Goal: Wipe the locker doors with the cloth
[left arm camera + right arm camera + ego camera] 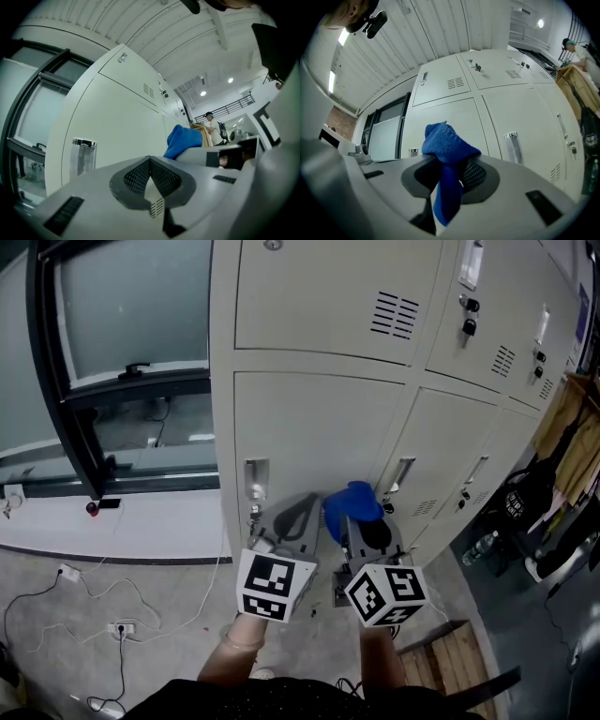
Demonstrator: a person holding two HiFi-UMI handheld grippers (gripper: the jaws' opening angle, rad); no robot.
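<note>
A bank of pale grey lockers (319, 418) stands in front of me. A blue cloth (352, 504) is pinched in my right gripper (361, 526), bunched above the jaws and hanging down between them in the right gripper view, blue cloth (447, 159). It is held close to a lower locker door (454, 126), and I cannot tell whether it touches. My left gripper (295, 517) is shut with nothing in it, just left of the right one, near a chrome door handle (83, 154). The cloth (185, 140) shows to its right.
A dark-framed window (112, 362) lies left of the lockers, with cables and a power strip (117, 626) on the floor. Bags and hanging clothes (562, 465) crowd the right side. A wooden pallet (441, 657) lies at lower right. A person (213, 129) stands far off.
</note>
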